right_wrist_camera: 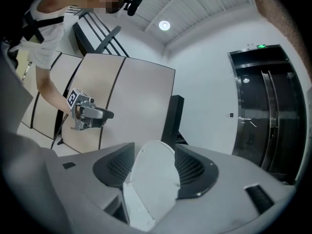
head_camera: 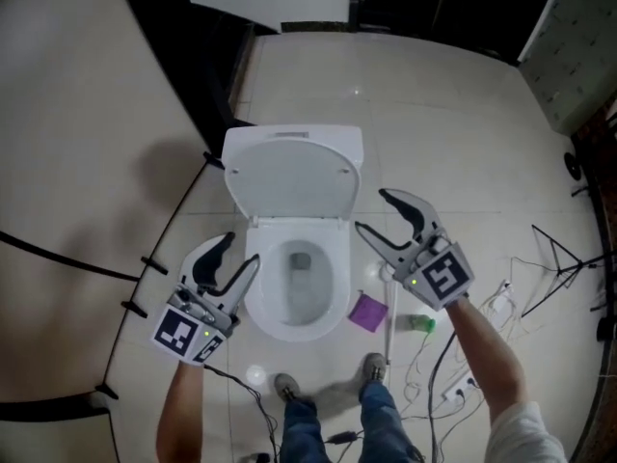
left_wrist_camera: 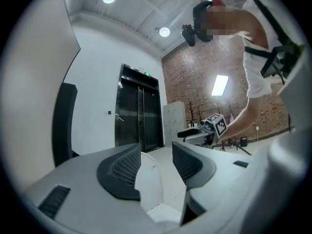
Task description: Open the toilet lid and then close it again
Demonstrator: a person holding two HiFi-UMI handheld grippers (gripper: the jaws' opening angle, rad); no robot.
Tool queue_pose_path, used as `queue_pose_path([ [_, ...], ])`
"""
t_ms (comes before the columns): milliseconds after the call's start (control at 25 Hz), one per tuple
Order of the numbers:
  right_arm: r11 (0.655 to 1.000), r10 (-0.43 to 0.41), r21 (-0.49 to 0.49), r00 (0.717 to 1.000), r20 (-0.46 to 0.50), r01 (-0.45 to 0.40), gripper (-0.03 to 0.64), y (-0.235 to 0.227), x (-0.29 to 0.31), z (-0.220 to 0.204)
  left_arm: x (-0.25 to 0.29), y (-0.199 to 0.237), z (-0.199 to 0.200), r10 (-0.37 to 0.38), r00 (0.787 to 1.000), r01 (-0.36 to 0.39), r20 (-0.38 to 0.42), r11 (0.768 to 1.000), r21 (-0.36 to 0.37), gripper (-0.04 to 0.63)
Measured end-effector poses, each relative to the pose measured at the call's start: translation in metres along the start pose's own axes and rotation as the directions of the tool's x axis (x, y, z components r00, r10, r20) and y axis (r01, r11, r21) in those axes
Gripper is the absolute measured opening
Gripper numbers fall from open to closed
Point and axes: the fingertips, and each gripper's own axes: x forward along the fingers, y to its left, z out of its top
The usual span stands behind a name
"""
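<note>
The white toilet [head_camera: 297, 292] stands mid-floor with its lid [head_camera: 293, 179] raised against the tank and the bowl uncovered. My left gripper [head_camera: 241, 252] hovers at the bowl's left rim, open and holding nothing. My right gripper [head_camera: 373, 212] is off the toilet's right side, level with the hinge, open and empty. In the left gripper view the jaws [left_wrist_camera: 156, 162] stand apart, with the lid's edge [left_wrist_camera: 148, 179] showing past them. In the right gripper view the upright lid [right_wrist_camera: 153, 179] shows through the gap of the open gripper [right_wrist_camera: 153, 165], not gripped.
A purple square [head_camera: 367, 312], a green bottle [head_camera: 416, 323] and a white stick [head_camera: 390, 307] lie on the floor right of the bowl. Cables [head_camera: 501, 307] trail at the right. My shoes [head_camera: 374, 365] are in front of the toilet. Black elevator doors [left_wrist_camera: 139, 113] stand behind.
</note>
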Motion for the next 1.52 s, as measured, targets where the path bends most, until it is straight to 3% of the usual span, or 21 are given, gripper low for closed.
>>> queue_pose_path([
  [120,0.999,0.043,-0.017,0.998,-0.053,-0.044,0.25,0.046,-0.02,0.005,-0.014,-0.035,0.005,0.015,1.0,-0.014,0.016,0.998,-0.061,0.195],
  [240,0.996,0.065,0.062,0.995,-0.072,-0.061,0.252,0.084,-0.034,0.009,-0.023,-0.06,0.008,0.045,0.999,-0.046,-0.019,0.994,-0.101,0.195],
  [400,0.984,0.025,0.175,0.998,-0.066,-0.013,0.25,0.106,-0.059,0.032,-0.039,-0.077,0.03,0.121,0.993,-0.122,-0.012,0.985,-0.122,0.195],
  [600,0.977,-0.053,0.203,0.998,-0.038,0.06,0.252,0.102,-0.1,0.079,-0.071,-0.083,0.073,0.146,0.989,-0.148,-0.02,0.983,-0.109,0.195],
  [840,0.979,-0.108,0.169,0.994,-0.019,0.11,0.25,0.079,-0.128,0.106,-0.086,-0.081,0.115,0.177,0.983,-0.173,0.045,0.983,-0.067,0.195],
  [1240,0.984,-0.111,0.142,0.994,-0.016,0.112,0.25,0.081,-0.139,0.124,-0.081,-0.108,0.127,0.134,0.988,-0.13,0.071,0.99,-0.057,0.195],
  [1400,0.984,-0.12,0.135,0.993,0.002,0.119,0.25,0.08,-0.142,0.127,-0.084,-0.109,0.119,0.146,0.989,-0.145,0.009,0.989,-0.021,0.187],
  [1520,0.985,-0.117,0.127,0.993,0.008,0.115,0.251,0.08,-0.147,0.128,-0.088,-0.114,0.126,0.155,0.986,-0.153,0.058,0.987,-0.044,0.189],
])
